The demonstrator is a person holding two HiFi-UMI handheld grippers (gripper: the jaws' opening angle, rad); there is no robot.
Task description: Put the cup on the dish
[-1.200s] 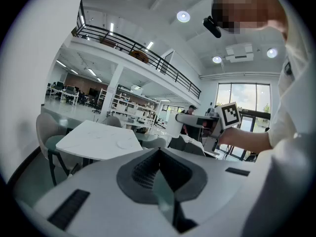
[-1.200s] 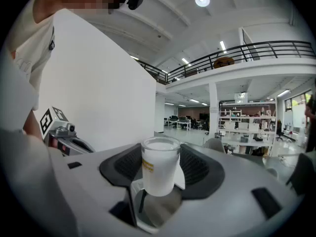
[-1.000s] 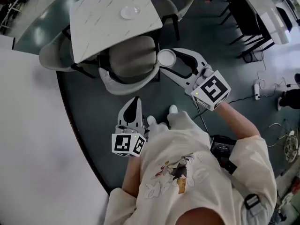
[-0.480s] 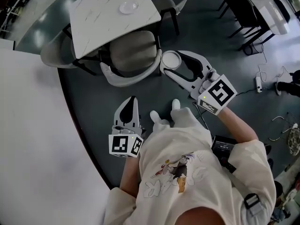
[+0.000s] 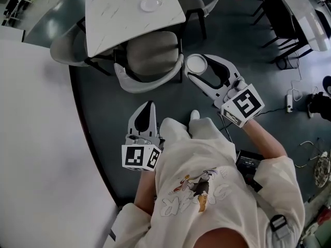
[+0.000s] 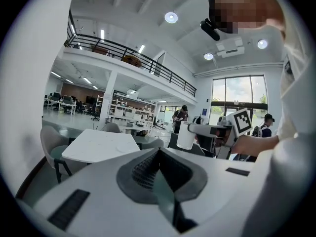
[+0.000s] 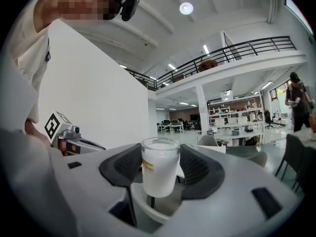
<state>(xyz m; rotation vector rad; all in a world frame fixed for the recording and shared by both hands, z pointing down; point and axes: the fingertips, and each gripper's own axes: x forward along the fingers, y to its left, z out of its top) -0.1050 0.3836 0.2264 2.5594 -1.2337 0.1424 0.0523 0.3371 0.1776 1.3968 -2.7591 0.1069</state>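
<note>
Table (image 5: 119,22): it drifts up our head view as we walk, still out of reach. Right gripper (image 5: 197,66) stays clamped on the upright cup (image 7: 160,167); left gripper (image 5: 147,105) has its jaws together, empty. Dish (image 5: 150,4): on that table, well apart from the cup, so we judge the carry continues.

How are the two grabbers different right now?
The right gripper is shut on a white cup; the left gripper holds nothing, its jaws pressed together. The right gripper is held out ahead, near the grey chair; the left gripper sits close to the person's shirt. Both are white, and each carries a cube with square markers.
</note>
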